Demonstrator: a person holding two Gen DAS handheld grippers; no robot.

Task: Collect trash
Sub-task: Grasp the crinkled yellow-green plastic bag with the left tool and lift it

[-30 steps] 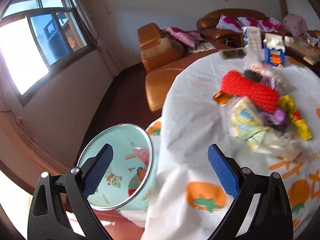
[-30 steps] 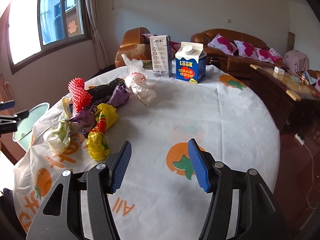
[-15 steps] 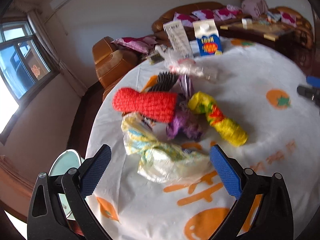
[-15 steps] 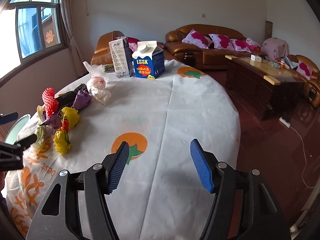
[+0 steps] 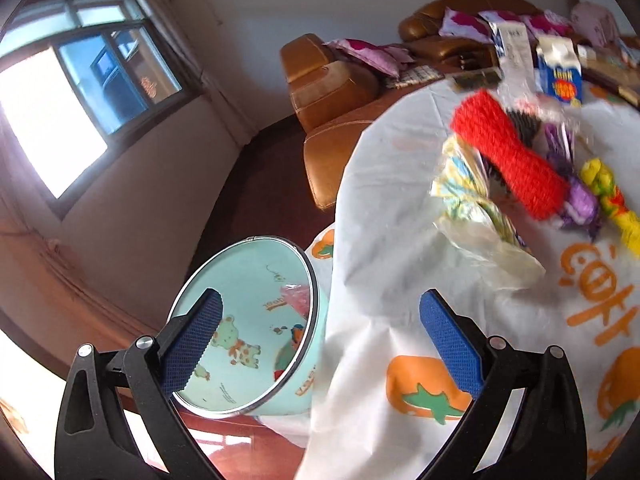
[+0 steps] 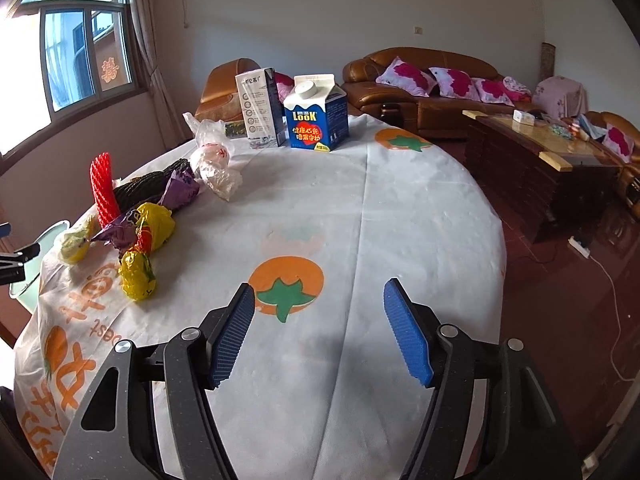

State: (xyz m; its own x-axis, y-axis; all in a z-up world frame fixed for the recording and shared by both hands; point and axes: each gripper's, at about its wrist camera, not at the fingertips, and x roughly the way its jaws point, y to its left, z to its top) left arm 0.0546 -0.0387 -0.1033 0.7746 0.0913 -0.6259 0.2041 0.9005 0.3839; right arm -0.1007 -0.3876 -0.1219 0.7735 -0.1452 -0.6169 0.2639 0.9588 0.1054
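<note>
Right gripper (image 6: 319, 332), just opening wider, empty above the table (image 6: 400, 208).

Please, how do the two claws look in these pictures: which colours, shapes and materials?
The left claw and right claw look alike: each has two black speckled plastic arms with triangular cut-outs and round silver pivot bolts. Each finger carries a long blue pad with a fine ridged texture. No cables, sleeves or hands show.
</note>
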